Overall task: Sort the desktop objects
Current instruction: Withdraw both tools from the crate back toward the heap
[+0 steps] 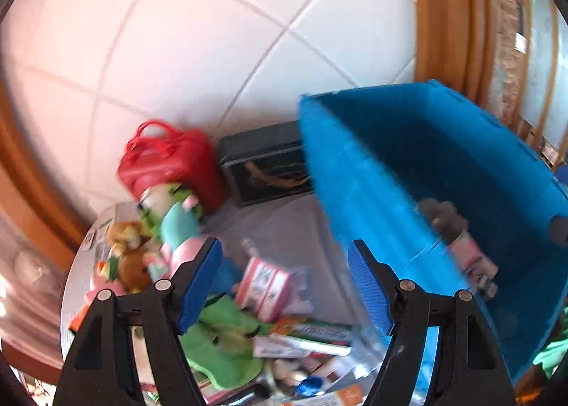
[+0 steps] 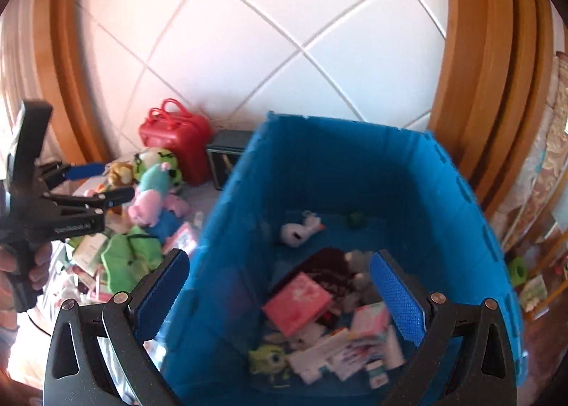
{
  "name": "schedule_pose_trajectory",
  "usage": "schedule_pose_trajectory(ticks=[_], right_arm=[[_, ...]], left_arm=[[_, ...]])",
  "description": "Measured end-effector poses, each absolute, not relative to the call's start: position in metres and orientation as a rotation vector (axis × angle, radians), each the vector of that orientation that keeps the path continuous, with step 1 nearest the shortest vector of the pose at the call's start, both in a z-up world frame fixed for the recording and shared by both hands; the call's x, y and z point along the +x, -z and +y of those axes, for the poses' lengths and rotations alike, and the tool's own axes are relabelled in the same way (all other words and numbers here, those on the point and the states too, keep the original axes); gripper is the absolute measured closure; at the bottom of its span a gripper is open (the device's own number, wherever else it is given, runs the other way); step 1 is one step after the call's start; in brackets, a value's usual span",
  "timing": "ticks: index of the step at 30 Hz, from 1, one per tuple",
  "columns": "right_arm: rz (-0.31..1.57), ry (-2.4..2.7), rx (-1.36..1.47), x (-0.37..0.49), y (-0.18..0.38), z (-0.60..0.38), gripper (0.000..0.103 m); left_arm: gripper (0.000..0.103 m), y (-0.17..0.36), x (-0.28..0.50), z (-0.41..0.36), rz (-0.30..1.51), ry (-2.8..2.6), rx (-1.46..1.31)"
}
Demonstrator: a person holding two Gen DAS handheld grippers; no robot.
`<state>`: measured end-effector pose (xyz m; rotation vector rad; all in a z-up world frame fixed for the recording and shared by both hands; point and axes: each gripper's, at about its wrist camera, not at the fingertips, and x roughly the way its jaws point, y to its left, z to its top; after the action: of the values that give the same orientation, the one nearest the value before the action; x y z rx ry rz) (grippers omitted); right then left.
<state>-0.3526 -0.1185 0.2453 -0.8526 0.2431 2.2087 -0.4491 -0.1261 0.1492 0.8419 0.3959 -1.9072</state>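
My left gripper [image 1: 285,250] hangs open and holds nothing above a heap of toys on the table: a pink carton [image 1: 264,285], a green plush [image 1: 220,342] and a pink-and-teal plush [image 1: 177,228]. The blue bin [image 1: 372,171] stands to its right. In the right wrist view my right gripper [image 2: 279,258] is open and holds nothing over the blue bin [image 2: 227,228], which contains a pink box [image 2: 296,301], a white plush [image 2: 300,230], a green one-eyed toy [image 2: 268,358] and several cartons. A hand holds the left gripper [image 2: 110,180] at the left, above the heap.
A red case [image 1: 170,164] and a black box [image 1: 264,164] stand against the white tiled wall behind the heap. Wooden frames flank the wall. Flat packets [image 1: 309,335] lie near the table's front. More clutter lies on the floor right of the bin [image 2: 532,285].
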Motion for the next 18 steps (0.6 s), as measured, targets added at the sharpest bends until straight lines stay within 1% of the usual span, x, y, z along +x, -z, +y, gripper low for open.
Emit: schedule_pose_trajectory(ticks=[4,7,10,13,18], right_arm=[[0.197,-2.251,-0.783,-0.373,-0.241,-0.158,0.0],[0.216,-2.293,-0.746,-0.391,-0.233,-0.181,0.0],[0.242,-2.343,-0.726,-0.414,-0.224,-0.201,0.0],[0.227,-2.369,-0.702,-0.438,-0.215,-0.221,0.0],[0.22,-2.398,-0.737,-0.476,-0.187,-0.247,0.0]], left_arm=[[0.03,-0.114,-0.372,-0.13,0.531,1.862,0.811],[0.03,-0.093,-0.317,-0.132,0.582,1.775,0.809],[0.03,-0.073,-0.268,-0.132,0.586,1.673,0.819],[0.03,-0.057,-0.225,-0.13,0.578,1.614,0.81],[0.03,-0.024,-0.153,-0.129,0.59,1.526,0.802]])
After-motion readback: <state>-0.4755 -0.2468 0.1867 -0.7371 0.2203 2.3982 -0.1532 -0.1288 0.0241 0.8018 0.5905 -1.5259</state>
